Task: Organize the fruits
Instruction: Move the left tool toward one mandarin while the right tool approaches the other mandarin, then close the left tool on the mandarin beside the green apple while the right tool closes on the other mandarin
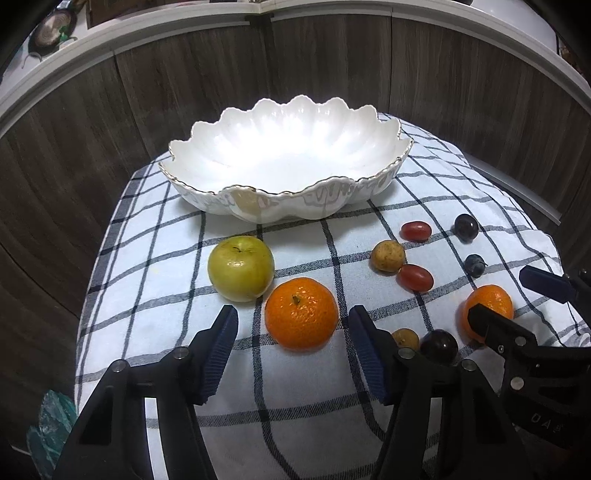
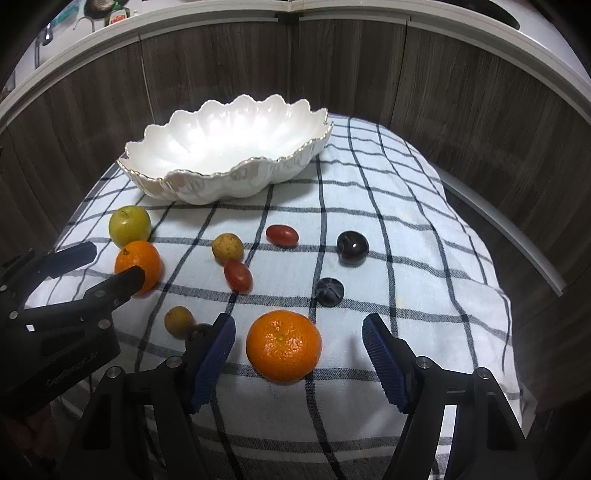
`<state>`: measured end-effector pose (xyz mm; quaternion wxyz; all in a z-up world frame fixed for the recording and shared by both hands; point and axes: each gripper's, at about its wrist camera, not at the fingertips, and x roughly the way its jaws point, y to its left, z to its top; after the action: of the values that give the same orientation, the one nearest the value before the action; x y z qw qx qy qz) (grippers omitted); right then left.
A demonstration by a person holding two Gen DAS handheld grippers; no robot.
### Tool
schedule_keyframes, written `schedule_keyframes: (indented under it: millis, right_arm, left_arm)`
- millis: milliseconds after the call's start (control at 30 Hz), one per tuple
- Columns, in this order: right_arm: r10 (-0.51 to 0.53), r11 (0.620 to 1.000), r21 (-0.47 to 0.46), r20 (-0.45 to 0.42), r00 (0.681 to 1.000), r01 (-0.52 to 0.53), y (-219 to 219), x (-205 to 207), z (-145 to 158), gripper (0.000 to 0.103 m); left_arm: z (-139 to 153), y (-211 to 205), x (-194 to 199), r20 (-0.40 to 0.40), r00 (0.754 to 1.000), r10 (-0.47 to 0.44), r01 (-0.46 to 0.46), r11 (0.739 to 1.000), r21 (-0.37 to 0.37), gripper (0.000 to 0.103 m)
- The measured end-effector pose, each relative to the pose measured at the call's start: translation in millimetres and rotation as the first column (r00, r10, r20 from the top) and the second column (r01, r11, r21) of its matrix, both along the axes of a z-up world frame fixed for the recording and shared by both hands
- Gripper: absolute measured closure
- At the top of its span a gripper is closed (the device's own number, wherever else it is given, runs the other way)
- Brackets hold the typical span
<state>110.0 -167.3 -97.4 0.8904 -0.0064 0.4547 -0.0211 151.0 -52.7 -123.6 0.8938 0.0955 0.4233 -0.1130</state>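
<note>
Each hand-held gripper, left [image 1: 291, 325] and right [image 2: 299, 332], hangs with jaws apart astride its own round mandarin [image 1: 301, 314] [image 2: 283, 345] on the checked cloth [image 2: 406, 229], no pad touching, white bowl [image 1: 236, 201] empty beyond.

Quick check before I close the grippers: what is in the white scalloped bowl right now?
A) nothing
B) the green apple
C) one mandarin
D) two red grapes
A: the white scalloped bowl shows only its bare glossy inside in both wrist views, and every fruit lies on the checked cloth.

Dark wood-grain cabinet fronts [image 1: 332, 70] under pale countertop [image 2: 221, 22]
</note>
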Motion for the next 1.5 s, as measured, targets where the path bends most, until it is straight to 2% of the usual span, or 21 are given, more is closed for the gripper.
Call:
schedule_keyframes:
  millis: [233,300,367,567,900,1500]
  right_arm:
    - [0.006,1.0,0.011,-0.025,1.0,-0.006,2,4,-8,0.034]
    - [0.005,1.0,0.016,-0.035,0.999,-0.005,1,5,-11,0.037]
    - [0.006,1.0,0.024,-0.046,0.999,-0.005,1,6,-13,0.041]
    - [0.026,0.999,0.049,-0.076,0.997,-0.022,2,8,-19,0.056]
    - [0.027,0.998,0.054,-0.07,0.997,-0.023,5,6,-16,0.059]
    - [0.031,0.998,0.05,0.01,0.999,-0.032,1,-5,8,0.059]
  left_arm:
    - [-9,-2,7,-0.026,1.0,-0.005,0.004,1.0,-0.017,0.045]
    - [-11,-3,9,-0.033,0.999,-0.007,0.006,1.0,-0.02,0.051]
    - [-14,-4,10,-0.036,0.999,-0.005,0.004,1.0,-0.014,0.055]
    - [-15,-3,10,-0.029,1.0,-0.002,0.001,1.0,-0.02,0.057]
    - [-12,-2,7,-0.033,0.999,-0.007,0.005,0.999,-0.048,0.059]
    - [22,0,-14,0.073,0.997,0.003,0.0,0.999,-0.04,0.06]
